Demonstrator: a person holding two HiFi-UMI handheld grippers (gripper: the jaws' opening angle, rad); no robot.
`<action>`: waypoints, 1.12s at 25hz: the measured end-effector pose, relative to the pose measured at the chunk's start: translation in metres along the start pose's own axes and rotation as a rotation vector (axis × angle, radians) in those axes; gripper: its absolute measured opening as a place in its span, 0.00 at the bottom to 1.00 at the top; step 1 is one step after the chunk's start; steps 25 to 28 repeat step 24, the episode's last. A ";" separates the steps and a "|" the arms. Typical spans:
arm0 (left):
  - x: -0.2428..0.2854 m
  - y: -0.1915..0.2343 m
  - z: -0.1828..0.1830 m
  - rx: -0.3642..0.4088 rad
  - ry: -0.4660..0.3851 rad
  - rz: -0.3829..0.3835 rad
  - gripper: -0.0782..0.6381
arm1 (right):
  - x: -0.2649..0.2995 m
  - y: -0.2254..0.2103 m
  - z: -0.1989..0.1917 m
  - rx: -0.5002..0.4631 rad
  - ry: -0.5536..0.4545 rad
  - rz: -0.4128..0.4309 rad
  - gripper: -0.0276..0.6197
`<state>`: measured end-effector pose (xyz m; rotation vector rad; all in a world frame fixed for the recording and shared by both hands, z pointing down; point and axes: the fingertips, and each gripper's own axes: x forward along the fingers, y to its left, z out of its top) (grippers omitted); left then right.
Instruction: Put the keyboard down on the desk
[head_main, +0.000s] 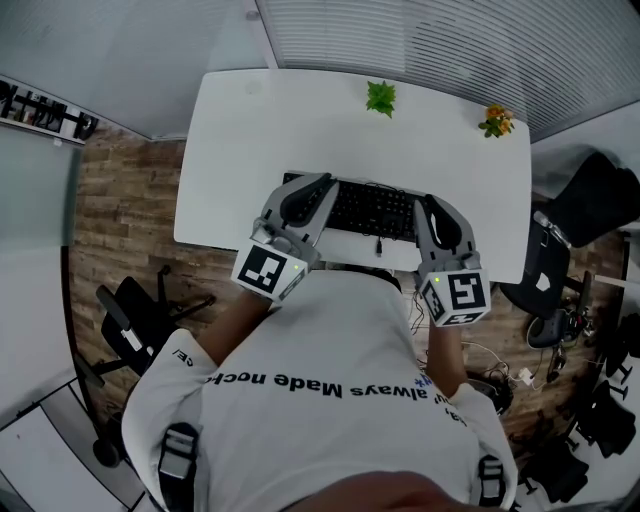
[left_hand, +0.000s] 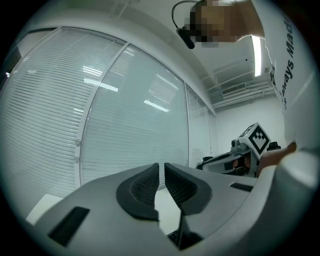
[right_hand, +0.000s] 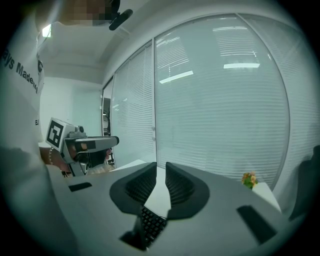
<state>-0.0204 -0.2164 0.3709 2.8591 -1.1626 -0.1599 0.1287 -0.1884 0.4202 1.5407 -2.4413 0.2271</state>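
Note:
A black keyboard (head_main: 372, 208) lies flat near the front edge of the white desk (head_main: 300, 120). My left gripper (head_main: 308, 192) rests over its left end and my right gripper (head_main: 434, 208) over its right end, both pointing away from me. In the left gripper view the jaws (left_hand: 161, 172) stand together with only a thin slit and nothing between the pads. The right gripper view shows the same shut jaws (right_hand: 161, 170), with keyboard keys (right_hand: 152, 225) visible below through the slit. I see no pad pressing on the keyboard.
A small green plant (head_main: 380, 97) and an orange flower pot (head_main: 496, 121) stand at the desk's far edge, before window blinds. Office chairs sit on the wood floor at left (head_main: 135, 320) and right (head_main: 585, 215). Cables lie on the floor at right.

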 end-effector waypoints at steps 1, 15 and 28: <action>0.000 0.000 0.000 0.001 0.000 -0.001 0.18 | 0.000 0.000 0.001 -0.002 0.000 -0.002 0.14; 0.001 0.001 -0.003 -0.003 -0.001 0.006 0.18 | 0.003 -0.002 0.001 -0.011 -0.002 -0.018 0.14; 0.003 0.002 -0.005 -0.005 0.004 0.006 0.18 | 0.005 0.000 0.004 -0.004 0.005 -0.023 0.14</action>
